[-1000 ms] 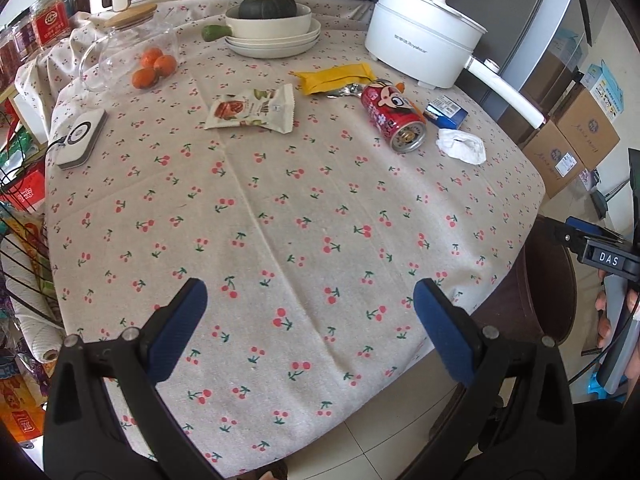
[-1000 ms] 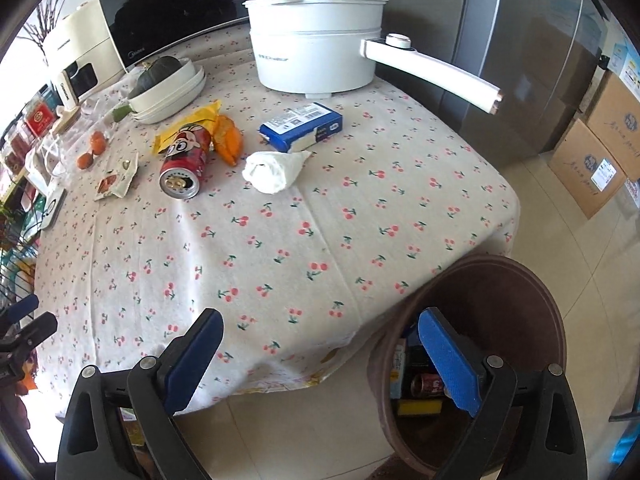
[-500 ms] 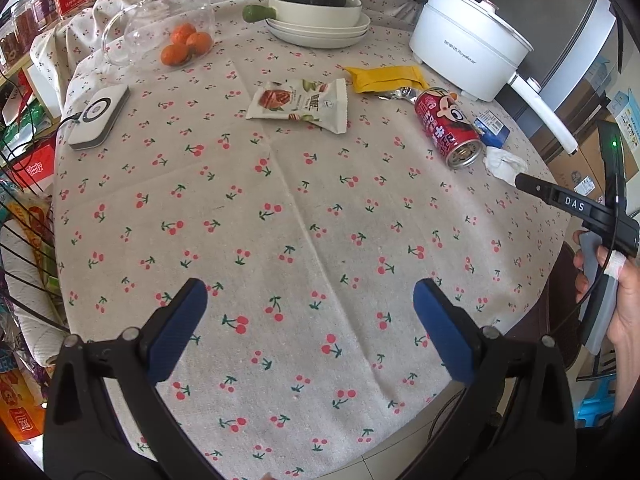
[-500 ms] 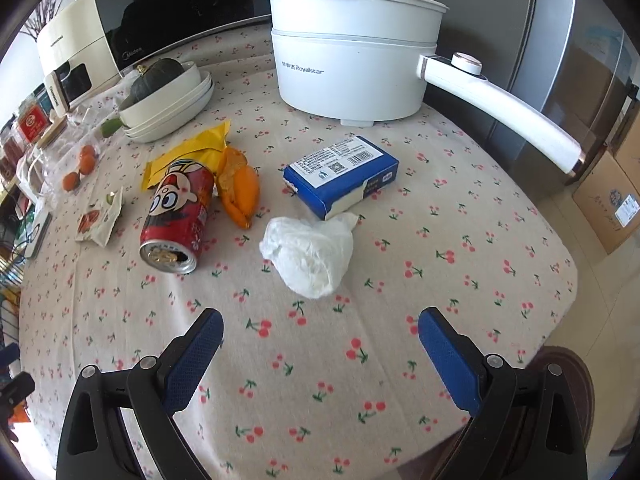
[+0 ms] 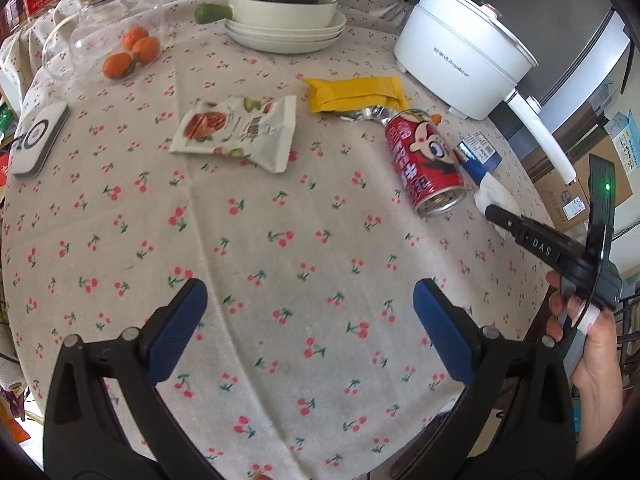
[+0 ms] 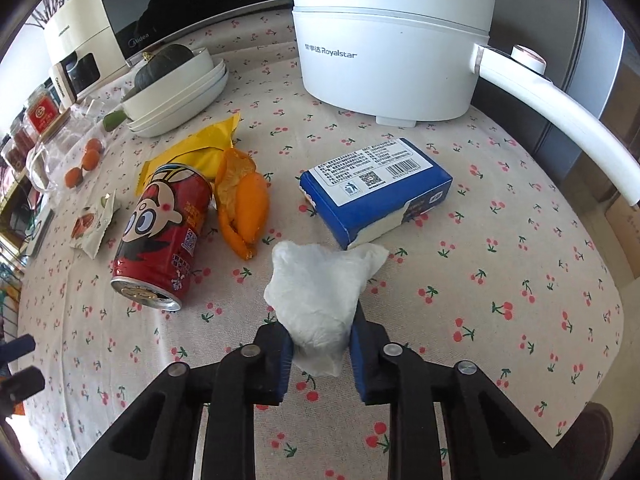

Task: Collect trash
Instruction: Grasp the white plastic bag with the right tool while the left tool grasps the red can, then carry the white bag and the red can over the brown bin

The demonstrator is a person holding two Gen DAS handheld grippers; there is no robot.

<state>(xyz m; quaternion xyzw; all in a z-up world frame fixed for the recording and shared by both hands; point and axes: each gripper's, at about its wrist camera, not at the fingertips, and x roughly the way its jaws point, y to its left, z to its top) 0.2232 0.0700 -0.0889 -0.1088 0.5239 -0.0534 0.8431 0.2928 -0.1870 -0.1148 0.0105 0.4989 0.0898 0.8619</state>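
Observation:
My right gripper (image 6: 320,354) is shut on a crumpled white tissue (image 6: 320,292) that lies on the cherry-print tablecloth (image 6: 500,280). The tissue also shows in the left wrist view (image 5: 498,200), with the right gripper beside it. Near it lie a red drink can (image 6: 160,232) on its side, orange peel (image 6: 242,200), a blue box (image 6: 380,188), a yellow wrapper (image 6: 200,148) and a white snack packet (image 5: 240,132). My left gripper (image 5: 310,332) is open and empty above the near part of the table.
A white electric pot (image 6: 392,40) with a long handle stands at the back. Stacked white dishes (image 5: 286,24) hold a dark squash. A glass jar with oranges (image 5: 128,52) and a white device (image 5: 38,138) are at the left. A brown bin rim (image 6: 596,432) shows below the table edge.
My right gripper has moved forward over the table and closed on the white tissue. My left gripper has moved farther over the table, still open.

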